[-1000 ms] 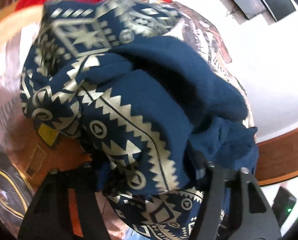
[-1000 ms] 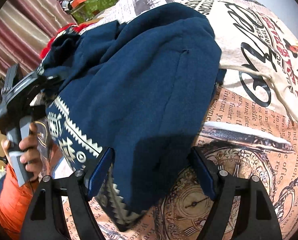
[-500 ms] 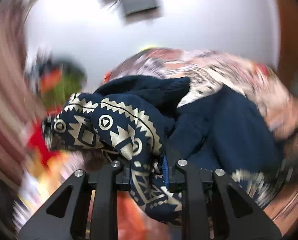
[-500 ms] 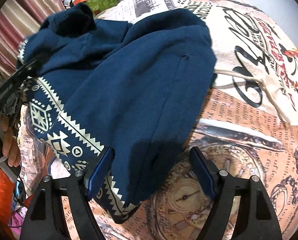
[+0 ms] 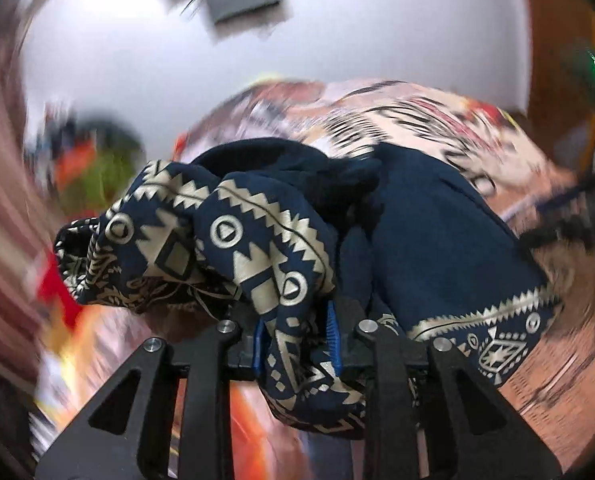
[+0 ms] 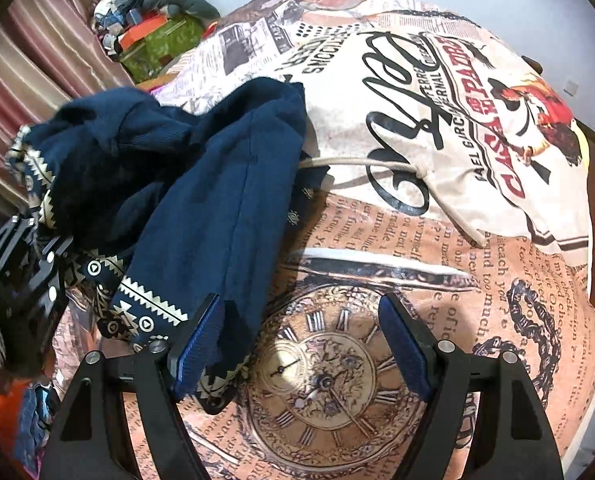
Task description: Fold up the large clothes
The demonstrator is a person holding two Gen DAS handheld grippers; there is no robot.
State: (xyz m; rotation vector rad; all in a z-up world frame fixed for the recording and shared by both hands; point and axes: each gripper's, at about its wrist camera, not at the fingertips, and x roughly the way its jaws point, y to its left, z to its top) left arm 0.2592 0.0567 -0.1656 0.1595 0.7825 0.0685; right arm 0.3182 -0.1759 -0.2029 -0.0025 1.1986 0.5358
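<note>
Nearest the left wrist lens, a patterned band of the navy garment (image 5: 281,280) is pinched between the blue pads of the left gripper (image 5: 297,340); the jaws are easing slightly apart, yet cloth is seen bunched between them and the pads are pressed to it. The garment is judged soft, thick and floppy, moderately weighty for cloth, not slippery and in no way fragile; it is best taken at a hem corner or the patterned border, where doubled layers give the pads something to bite. Just beyond that grip, the plain navy body is seen draped down onto the printed bedspread (image 5: 437,120), though most of this view is smeared by blur. From the right wrist view, the right gripper (image 6: 301,344) is seen spread wide with nothing clamped, its left pad just beside the garment's lower hem, the clock print on the bedspread between the jaws. Only here are a pale drawstring beyond the garment, and further off a green box (image 6: 157,48), made out sharply.
</note>
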